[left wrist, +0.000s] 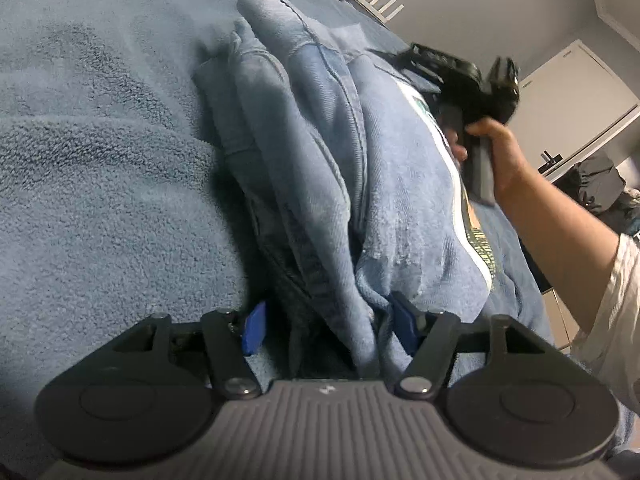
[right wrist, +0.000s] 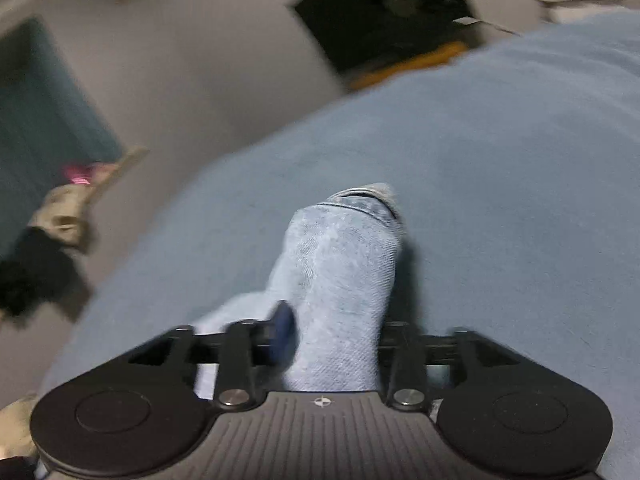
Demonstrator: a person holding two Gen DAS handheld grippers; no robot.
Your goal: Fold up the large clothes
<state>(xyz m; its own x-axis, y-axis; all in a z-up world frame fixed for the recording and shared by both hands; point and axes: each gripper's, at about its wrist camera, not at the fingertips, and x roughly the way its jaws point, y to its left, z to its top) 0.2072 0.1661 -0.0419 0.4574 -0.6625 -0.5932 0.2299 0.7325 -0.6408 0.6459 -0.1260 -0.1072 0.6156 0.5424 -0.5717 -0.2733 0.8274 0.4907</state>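
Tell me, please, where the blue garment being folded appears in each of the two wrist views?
Left wrist view: the blue garment fills the middle, bunched in folds running up from between the left hand-held gripper fingers.
Right wrist view: one denim-like strip of it rises from the right hand-held gripper at bottom centre.
Shared landmark: the blue fleece blanket beneath it.

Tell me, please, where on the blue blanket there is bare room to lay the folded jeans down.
The blanket is bare left of the jeans in the left wrist view, up to its far edge. In the right wrist view it is bare right of the denim. It is crowded where the jeans pile up, and beside the right gripper.
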